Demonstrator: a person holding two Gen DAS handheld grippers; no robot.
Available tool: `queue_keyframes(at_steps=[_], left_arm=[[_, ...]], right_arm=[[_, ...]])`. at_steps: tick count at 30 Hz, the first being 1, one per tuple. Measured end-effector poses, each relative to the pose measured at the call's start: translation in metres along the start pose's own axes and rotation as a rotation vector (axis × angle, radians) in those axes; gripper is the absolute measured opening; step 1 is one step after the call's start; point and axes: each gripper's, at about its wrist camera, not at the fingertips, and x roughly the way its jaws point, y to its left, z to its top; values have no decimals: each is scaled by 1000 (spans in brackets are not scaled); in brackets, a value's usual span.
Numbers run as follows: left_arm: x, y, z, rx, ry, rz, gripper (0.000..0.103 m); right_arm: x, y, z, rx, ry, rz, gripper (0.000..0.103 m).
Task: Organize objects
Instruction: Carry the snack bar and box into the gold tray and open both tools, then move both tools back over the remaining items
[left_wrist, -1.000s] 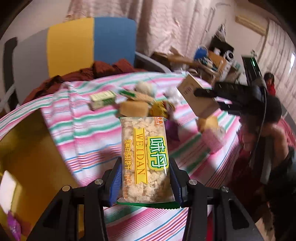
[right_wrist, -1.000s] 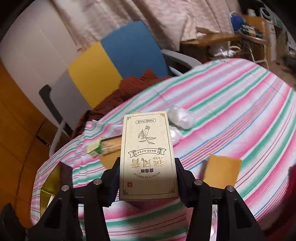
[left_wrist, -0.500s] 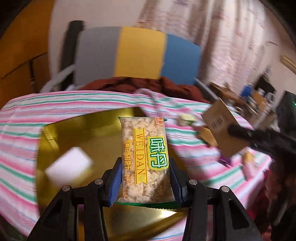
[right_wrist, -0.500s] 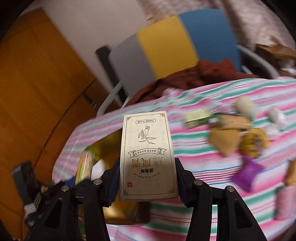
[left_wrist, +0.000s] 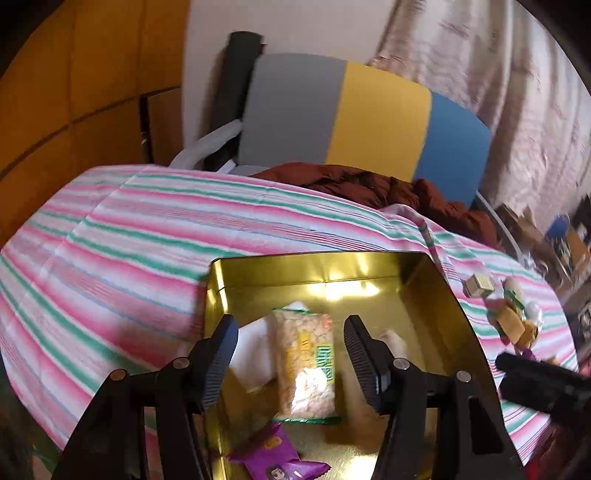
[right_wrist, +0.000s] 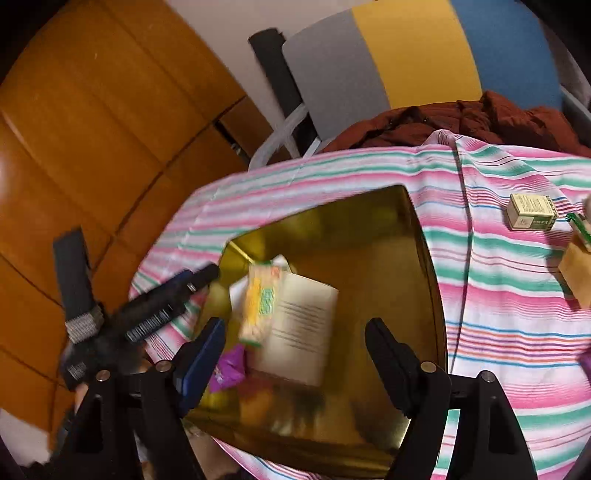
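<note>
A gold metal tin (left_wrist: 436, 284) (right_wrist: 424, 258) sits open on the striped tablecloth. In the left wrist view my left gripper (left_wrist: 290, 339) is open above it, and the rice cracker packet (left_wrist: 306, 363) lies inside below the fingers. In the right wrist view my right gripper (right_wrist: 295, 343) is open over the tin, and the beige tea box (right_wrist: 299, 332) is blurred inside it, beside the cracker packet (right_wrist: 260, 302). A purple snack packet (left_wrist: 277, 456) (right_wrist: 229, 369) also lies in the tin. The left gripper (right_wrist: 173, 299) shows at the tin's left edge.
More snacks stay on the cloth to the right: a small green-beige box (right_wrist: 532, 212) (left_wrist: 478, 285), a tan packet (right_wrist: 576, 266) and other wrapped bits (left_wrist: 513, 321). A chair (left_wrist: 365, 118) with a brown cloth (left_wrist: 369, 184) stands behind the table. A wooden wall (right_wrist: 92, 129) is at left.
Both grippers swung left over the gold tin and opened. The cracker packet left my left gripper and the tea box left my right gripper; both now lie in the tin.
</note>
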Motion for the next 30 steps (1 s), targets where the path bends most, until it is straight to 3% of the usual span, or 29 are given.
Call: queue_keyframes(at_steps=[7,16,30], left_arm=[[-21,3,-27,-23,-17,31,61],[-49,-19,-42,51,-60,32,61],[-58,-59,-52,177,-55,-32,61]], right_arm=[[3,10,-21,-97,30,-82,86],[-19,21,-31,-160,-37,-173,98],[-52,-4,-36,-150,-100,-282,101]])
